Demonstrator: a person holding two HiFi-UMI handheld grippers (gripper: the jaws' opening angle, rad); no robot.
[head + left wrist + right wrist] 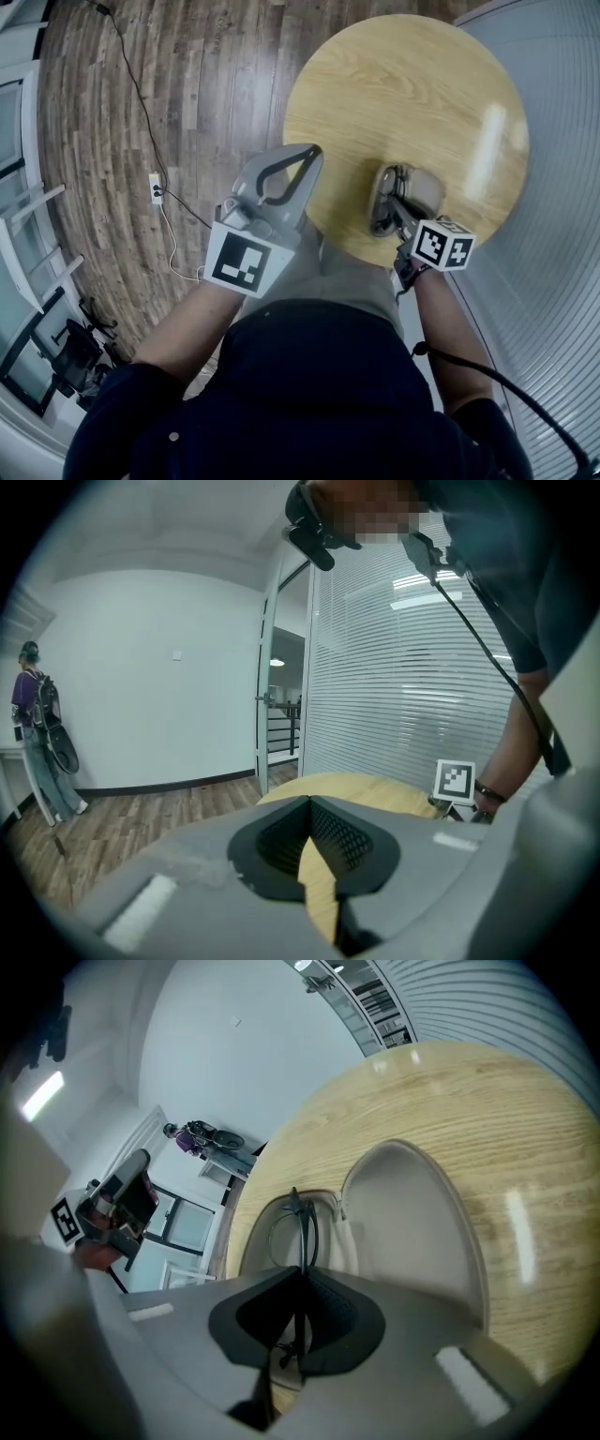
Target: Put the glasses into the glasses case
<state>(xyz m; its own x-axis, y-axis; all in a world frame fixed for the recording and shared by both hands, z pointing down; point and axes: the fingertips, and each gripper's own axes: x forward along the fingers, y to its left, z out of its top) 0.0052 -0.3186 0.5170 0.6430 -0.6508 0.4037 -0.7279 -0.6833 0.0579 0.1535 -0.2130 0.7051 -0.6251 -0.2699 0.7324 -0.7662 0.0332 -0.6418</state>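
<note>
An open, pale grey glasses case lies at the near edge of the round wooden table. Its lid is swung back and its tray faces up. My right gripper is shut on thin black-framed glasses, holding them edge-on just above the tray. In the head view this right gripper points down into the case. My left gripper hangs beside the table's left edge, shut with nothing in it; from its own camera, the left gripper shows its tips meeting.
A power strip with a cable lies on the wood floor left of the table. A blinds-covered glass wall runs along the right. A person stands far off by the white wall.
</note>
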